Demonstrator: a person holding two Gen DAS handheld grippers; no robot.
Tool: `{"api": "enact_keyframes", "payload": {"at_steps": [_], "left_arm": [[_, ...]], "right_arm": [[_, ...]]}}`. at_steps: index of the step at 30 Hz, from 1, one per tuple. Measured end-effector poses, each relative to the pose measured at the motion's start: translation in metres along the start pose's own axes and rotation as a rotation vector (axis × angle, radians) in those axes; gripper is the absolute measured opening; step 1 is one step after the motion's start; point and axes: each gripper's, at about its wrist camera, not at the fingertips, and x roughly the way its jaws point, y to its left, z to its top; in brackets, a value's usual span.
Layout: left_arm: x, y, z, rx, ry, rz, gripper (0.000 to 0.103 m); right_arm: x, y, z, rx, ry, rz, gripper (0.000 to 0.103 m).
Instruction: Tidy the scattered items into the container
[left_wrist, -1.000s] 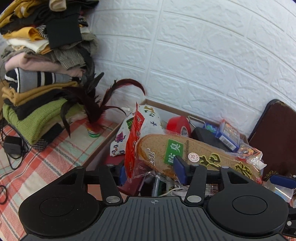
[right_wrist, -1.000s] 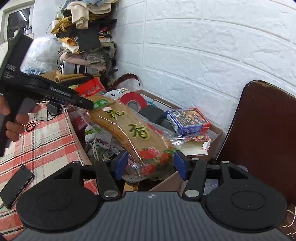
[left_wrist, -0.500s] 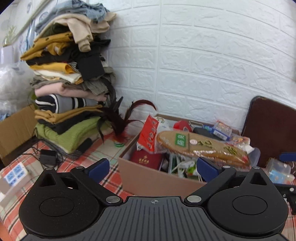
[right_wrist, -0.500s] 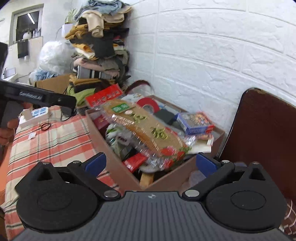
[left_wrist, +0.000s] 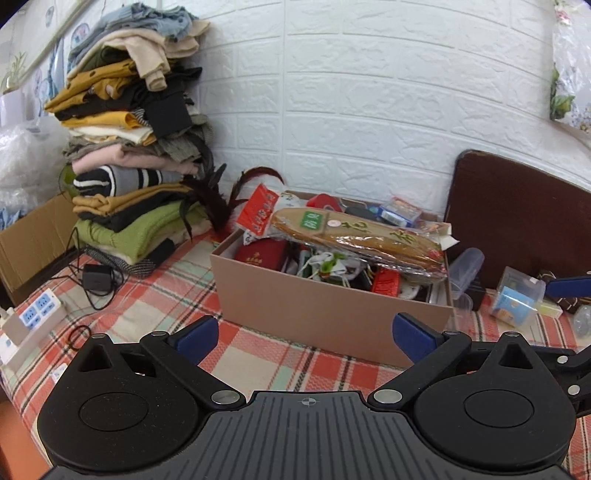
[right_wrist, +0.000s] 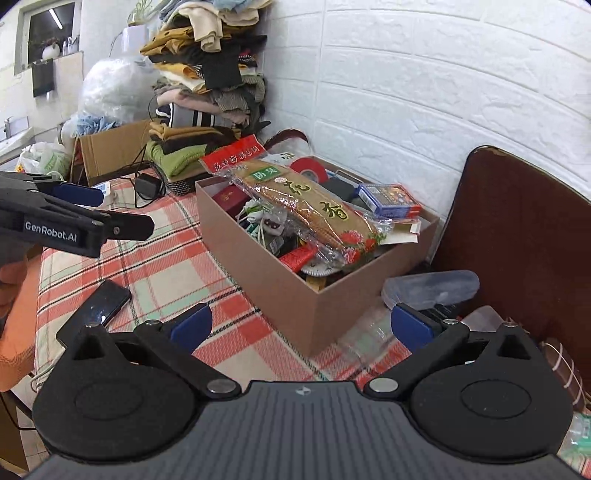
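Big checked tablecloth (left_wrist: 155, 295) spread across the scene, and on it sits the cardboard box (left_wrist: 325, 306), heaped full, pushed toward the white brick wall (left_wrist: 369, 110) at the far side. Left of the box, a tall pile of folded clothes (left_wrist: 136, 147) leans against that wall; right of it, a dark brown chair back (left_wrist: 517, 221). Now the grippers: the left gripper (left_wrist: 304, 338) hangs in front of the box's near wall, its blue fingers (left_wrist: 195, 338) spread wide, nothing between them, touching nothing. The right gripper (right_wrist: 301, 326) is the same story, splayed fully apart and empty, hovering near the box's right corner, with clear plastic containers (right_wrist: 430, 286) lying just beyond its right finger. And there's the task's piece: the long bagged insole (left_wrist: 354, 236) lies on top of the heap in the box, long axis running left to right in the left wrist view, the green-labelled end at the left, far corner, the flowered end (right_wrist: 352, 240) reaching the right edge of the box. A red packet (left_wrist: 258, 210) stands up beside its left end. Small stuff: a black phone (right_wrist: 99, 308) flat on the cloth at near left, a white power strip (left_wrist: 27, 321) by the left edge.
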Motion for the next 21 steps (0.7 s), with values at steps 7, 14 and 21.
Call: {"api": "enact_keyframes", "payload": {"at_steps": [7, 14, 21], "left_arm": [[-0.003, -0.015, -0.001, 0.031, -0.001, -0.013, 0.103], [-0.001, -0.023, -0.001, 0.046, 0.009, -0.026, 0.103], [0.004, -0.022, -0.002, 0.039, 0.024, -0.027, 0.103]], "right_arm": [[-0.011, 0.000, -0.006, 0.008, 0.003, -0.024, 0.102], [-0.014, -0.001, -0.007, 0.006, 0.004, -0.035, 0.102], [-0.012, 0.001, -0.007, -0.001, 0.005, -0.027, 0.102]]}}
